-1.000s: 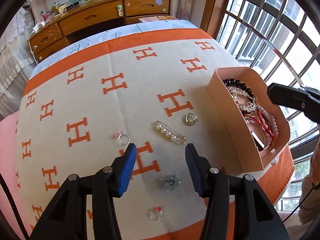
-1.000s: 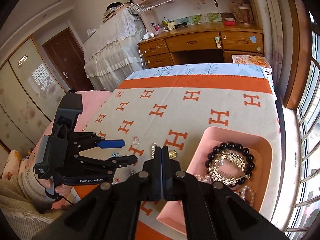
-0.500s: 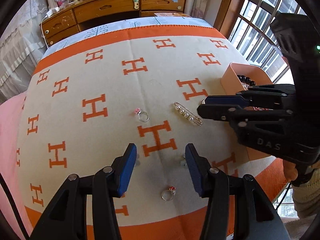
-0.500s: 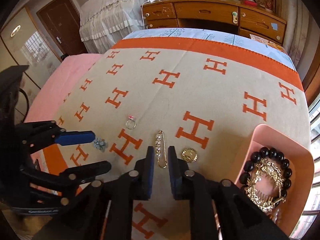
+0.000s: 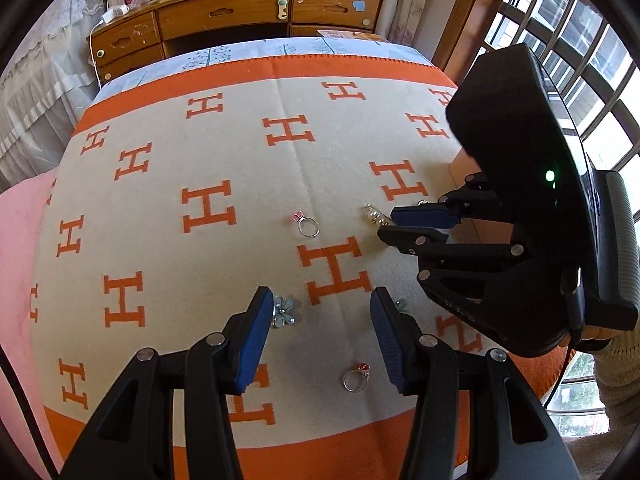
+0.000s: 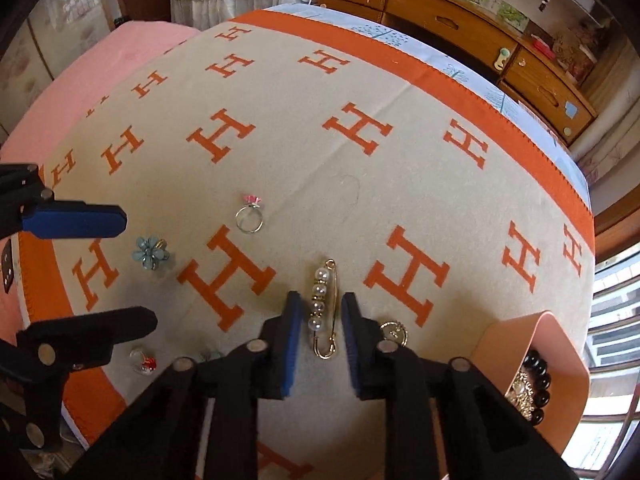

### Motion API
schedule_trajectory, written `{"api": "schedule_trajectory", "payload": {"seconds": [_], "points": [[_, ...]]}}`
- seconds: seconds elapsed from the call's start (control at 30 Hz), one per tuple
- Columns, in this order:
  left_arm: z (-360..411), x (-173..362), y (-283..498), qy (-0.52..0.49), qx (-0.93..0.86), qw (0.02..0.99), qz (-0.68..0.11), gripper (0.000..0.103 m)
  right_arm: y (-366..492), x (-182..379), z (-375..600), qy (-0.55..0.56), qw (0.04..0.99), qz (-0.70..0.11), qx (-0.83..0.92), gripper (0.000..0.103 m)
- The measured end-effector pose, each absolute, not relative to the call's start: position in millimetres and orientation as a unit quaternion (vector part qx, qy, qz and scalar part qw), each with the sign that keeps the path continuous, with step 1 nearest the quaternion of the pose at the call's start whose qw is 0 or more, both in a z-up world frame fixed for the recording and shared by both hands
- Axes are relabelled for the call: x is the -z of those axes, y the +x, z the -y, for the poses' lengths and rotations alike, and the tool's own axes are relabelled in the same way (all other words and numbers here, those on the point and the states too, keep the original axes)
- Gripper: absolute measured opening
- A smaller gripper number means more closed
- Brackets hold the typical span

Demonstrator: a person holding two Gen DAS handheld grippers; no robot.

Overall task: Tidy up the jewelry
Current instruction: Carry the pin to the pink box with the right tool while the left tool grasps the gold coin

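A person's right gripper (image 6: 320,336), angled steeply downward over an orange-and-cream blanket (image 6: 304,152) patterned with the letter H, straddles a gold pearl pin (image 6: 323,309). Its blue-padded fingers (image 6: 294,340) have just been narrowing, yet a gap shows on either side of the pin and the pads do not press on it (the pin lies flat on the blanket, lengthwise between them). A small gold brooch (image 6: 394,332) lies just beside the right-hand finger, and a pink box (image 6: 532,334) holding black beads and gilt pieces stands at the blanket's edge near the window.

The left gripper (image 5: 320,336) is also tilted down, its fingers parted and grasping nothing; a red-stone ring (image 5: 355,378) lies on the blanket between them in the left wrist view, and a pale blue flower piece (image 5: 283,312) just beside its left finger. A pink-stone ring (image 5: 306,225) rests farther out, near the middle of the blanket. A wooden desk (image 5: 240,12) with drawers stands behind.
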State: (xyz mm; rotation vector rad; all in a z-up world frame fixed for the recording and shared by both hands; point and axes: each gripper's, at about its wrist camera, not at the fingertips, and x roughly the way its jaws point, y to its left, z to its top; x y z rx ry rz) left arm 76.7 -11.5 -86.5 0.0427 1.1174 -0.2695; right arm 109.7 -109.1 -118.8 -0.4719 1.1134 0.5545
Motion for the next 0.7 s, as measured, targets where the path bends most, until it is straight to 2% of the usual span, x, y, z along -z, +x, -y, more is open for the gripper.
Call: {"api": "schedule_trajectory", "payload": {"seconds": [0.03,0.13,0.4,0.7], "points": [[11.4,85.5,77.1,0.021,0.127,0.84,-0.527,0.049,108.5,118.7,107.5,-0.228,0.785,-0.517,-0.253,0.007],[13.6,81.7,79.3,0.025,0.129,0.843,-0.522,0.049,110.1,113.7,114.5,-0.193,0.788,-0.525,-0.256,0.007],[43.6,76.5,97.6,0.061,0.156,0.843,-0.511,0.049,105.1,60.5,202.0,0.032,0.838,-0.477,-0.263,0.007],[110.5,111.8,126.2,0.098,0.194,0.814,-0.538,0.049,64.2,38.9,288.5,0.166,0.87,-0.409,-0.22,0.007]]}}
